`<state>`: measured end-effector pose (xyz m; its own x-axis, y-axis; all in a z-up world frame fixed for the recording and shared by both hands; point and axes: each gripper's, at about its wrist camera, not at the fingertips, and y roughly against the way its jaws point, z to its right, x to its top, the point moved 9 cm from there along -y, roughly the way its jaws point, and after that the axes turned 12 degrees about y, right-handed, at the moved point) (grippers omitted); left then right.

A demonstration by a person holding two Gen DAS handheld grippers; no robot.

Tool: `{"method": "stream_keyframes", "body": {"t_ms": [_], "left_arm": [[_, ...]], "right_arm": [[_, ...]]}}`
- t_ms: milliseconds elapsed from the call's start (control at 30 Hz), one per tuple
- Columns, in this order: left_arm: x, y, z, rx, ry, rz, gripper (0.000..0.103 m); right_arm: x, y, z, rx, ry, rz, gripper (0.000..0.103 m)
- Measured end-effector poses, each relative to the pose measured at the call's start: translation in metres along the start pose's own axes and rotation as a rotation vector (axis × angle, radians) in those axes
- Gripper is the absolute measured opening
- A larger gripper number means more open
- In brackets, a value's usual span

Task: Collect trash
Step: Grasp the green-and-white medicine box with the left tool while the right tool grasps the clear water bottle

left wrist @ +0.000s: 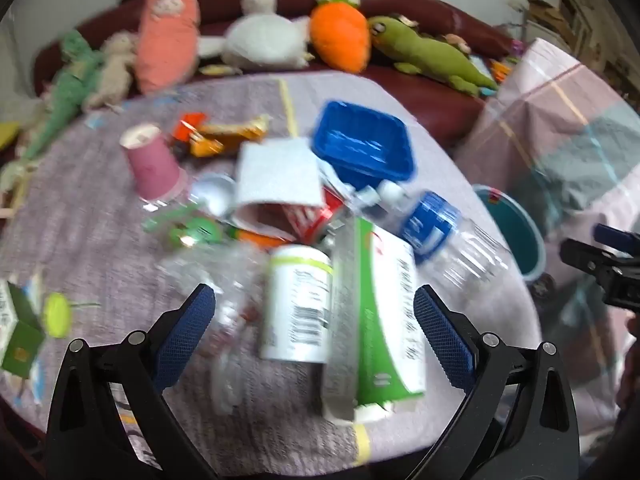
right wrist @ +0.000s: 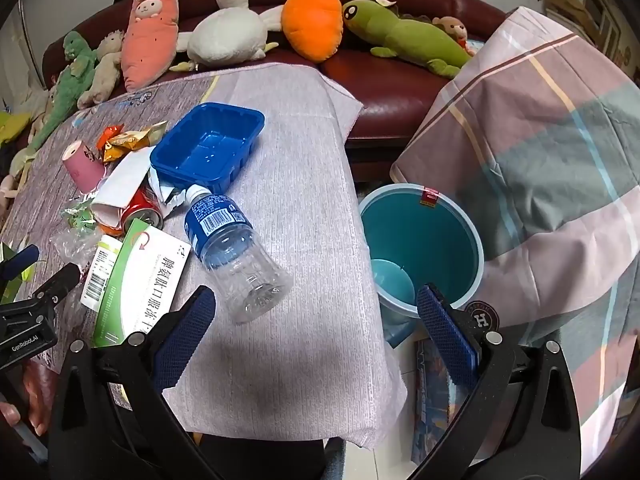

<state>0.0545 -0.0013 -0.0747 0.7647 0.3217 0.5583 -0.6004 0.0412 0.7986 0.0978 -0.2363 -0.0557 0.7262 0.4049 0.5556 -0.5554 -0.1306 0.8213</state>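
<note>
A heap of trash lies on the cloth-covered table [right wrist: 304, 128]. It holds a clear bottle with a blue label [right wrist: 232, 248] [left wrist: 444, 236], a green and white carton [left wrist: 384, 320] [right wrist: 140, 280], a white can [left wrist: 298, 304], a red can [right wrist: 142, 208], a pink paper cup [left wrist: 150, 164] [right wrist: 82, 168], snack wrappers [left wrist: 224, 136] and a blue plastic tray [right wrist: 212, 148] [left wrist: 364, 144]. My left gripper [left wrist: 314, 320] hovers open above the white can and carton, touching nothing. My right gripper [right wrist: 316, 320] is open over the table's right edge, just below the bottle. A teal bin [right wrist: 424, 240] [left wrist: 516, 232] stands on the floor to the right.
Plush toys [right wrist: 312, 24] line a dark red sofa [right wrist: 400, 80] behind the table. A checked cloth-covered block [right wrist: 540, 140] rises right of the bin. A small green box [left wrist: 22, 332] and a yellow lid [left wrist: 58, 314] lie at the table's left. A magazine [right wrist: 436, 392] lies on the floor.
</note>
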Motion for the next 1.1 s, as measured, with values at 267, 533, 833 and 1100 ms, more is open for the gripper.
{"method": "stream_keyframes", "body": {"t_ms": [267, 533, 833, 1100], "left_arm": [[-0.04, -0.016, 0.007, -0.136, 0.024, -0.209, 0.088], [-0.044, -0.032, 0.02, -0.137, -0.023, -0.266, 0.072], [-0.055, -0.044, 0.034, -0.208, -0.003, -0.314, 0.072], [-0.061, -0.052, 0.051, -0.258, -0.043, -0.357, 0.031]], "right_arm": [[-0.005, -0.002, 0.008, 0.015, -0.028, -0.005, 0.097], [-0.01, -0.01, 0.012, 0.041, -0.045, -0.007, 0.097], [0.002, -0.031, -0.003, 0.169, -0.005, -0.041, 0.097], [-0.004, -0.04, 0.0, 0.202, -0.036, -0.067, 0.097]]}}
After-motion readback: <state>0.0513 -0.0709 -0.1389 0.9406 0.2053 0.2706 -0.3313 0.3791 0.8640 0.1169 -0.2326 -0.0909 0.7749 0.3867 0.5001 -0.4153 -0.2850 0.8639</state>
